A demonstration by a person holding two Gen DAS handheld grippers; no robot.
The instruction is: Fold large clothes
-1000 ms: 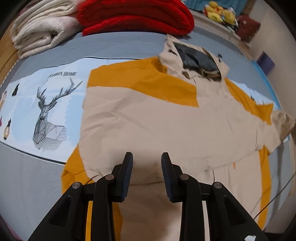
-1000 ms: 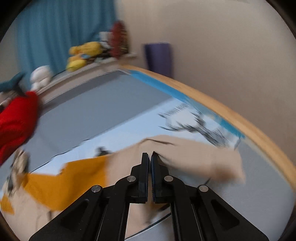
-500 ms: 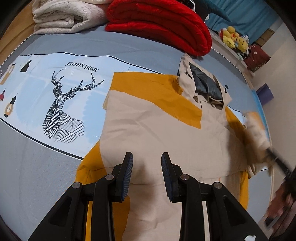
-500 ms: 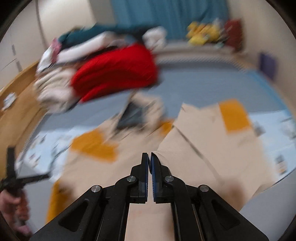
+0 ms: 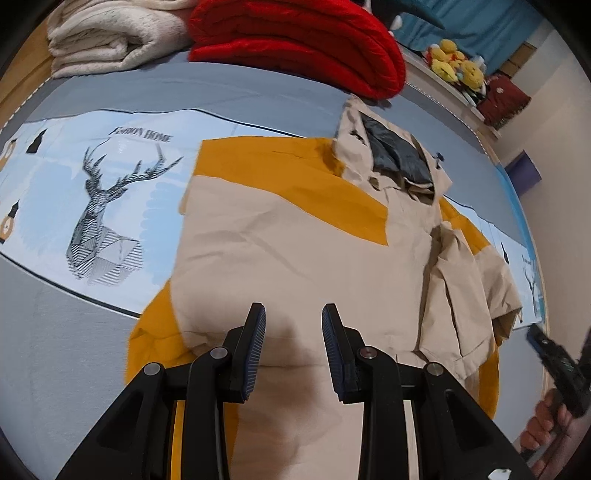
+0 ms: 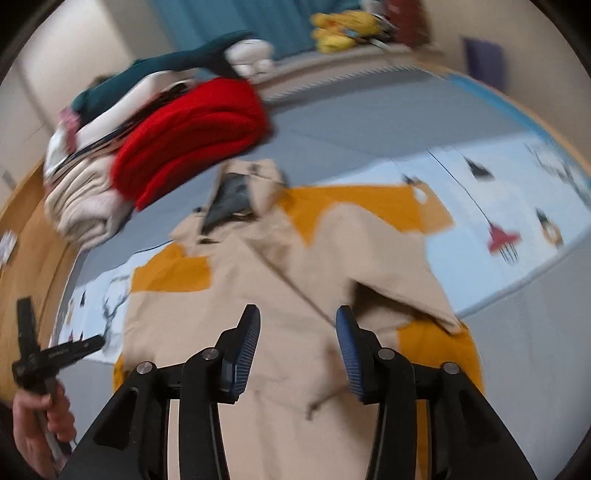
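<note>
A beige and mustard-yellow hooded jacket point(image 5: 295, 236) lies spread on the bed, hood point(image 5: 391, 155) at the far end. Its right sleeve point(image 5: 461, 288) is folded in over the body. It also shows in the right wrist view point(image 6: 288, 295), with the folded sleeve point(image 6: 388, 273) on the right. My left gripper point(image 5: 293, 332) is open and empty just above the jacket's lower body. My right gripper point(image 6: 297, 332) is open and empty above the jacket's middle; it also shows at the lower right of the left wrist view point(image 5: 554, 362).
The bed has a grey and light-blue sheet with a deer print point(image 5: 99, 206). A red folded blanket point(image 5: 295, 40) and a cream blanket point(image 5: 110, 33) lie stacked at the far end, with more clothes point(image 6: 110, 110). Yellow plush toys point(image 5: 458, 62) sit on a ledge. A wall is close on the right.
My right gripper has carried the right sleeve inward over the jacket body, opened and let it go. My left gripper stayed open and shifted only slightly.
</note>
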